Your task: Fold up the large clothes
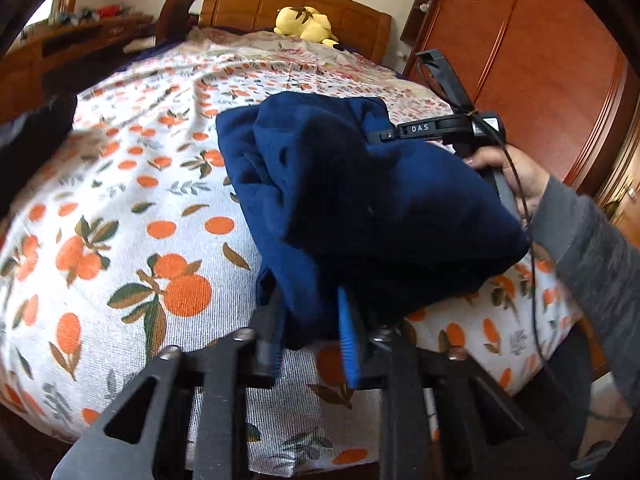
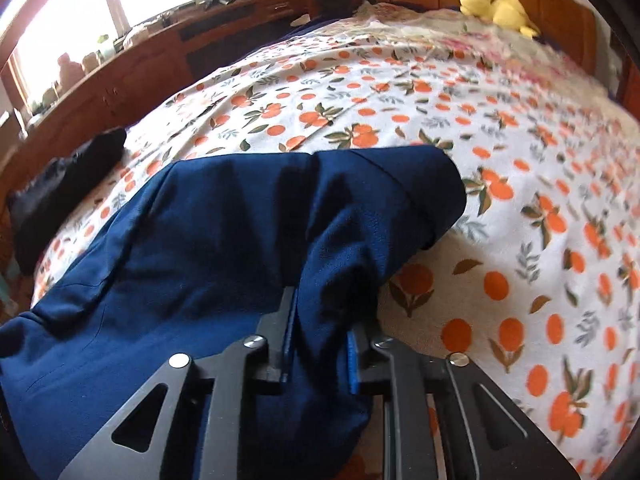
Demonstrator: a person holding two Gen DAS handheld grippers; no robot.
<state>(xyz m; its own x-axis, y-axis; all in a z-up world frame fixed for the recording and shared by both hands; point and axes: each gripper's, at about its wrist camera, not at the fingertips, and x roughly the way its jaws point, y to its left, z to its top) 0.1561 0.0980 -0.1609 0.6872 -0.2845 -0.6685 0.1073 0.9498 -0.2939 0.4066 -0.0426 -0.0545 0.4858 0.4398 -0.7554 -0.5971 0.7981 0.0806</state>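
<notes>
Both claws clenched on the navy garment [image 1: 360,208], which sits bunched at the near edge of the bed [image 1: 132,208], lower centre of both frames. Left claw [image 1: 312,336] pinches a thick fold between its fingers at bottom centre of its view; right claw [image 2: 320,344] bites a similar wad at bottom centre of its own. Risk 1: both grips look like several layers, not a single hem, so lifting could drag the whole lump instead of spreading it, and the fold would come out crooked. Risk 2: cloth is slack and heaped between the two grip points; if the hands separate unevenly, one side may slip out of the pads. Risk 3: fabric hangs over the bed edge on the left of the right view, so its weight could pull the garment off towards the floor. Risk 4: cable by the right hand [image 1: 516,180] runs close to the cloth at right of the left view, possible snag. View differences: left view alone shows the right hand, grey sleeve [image 1: 592,248] and the wardrobe [image 1: 540,60] at upper right. Right view alone shows the window [image 2: 100,4] upper left, a dark item [image 2: 68,184] on the bed at left, and the garment's flat spread lower left. Yellow plush [image 1: 308,24] at the headboard appears in both.
</notes>
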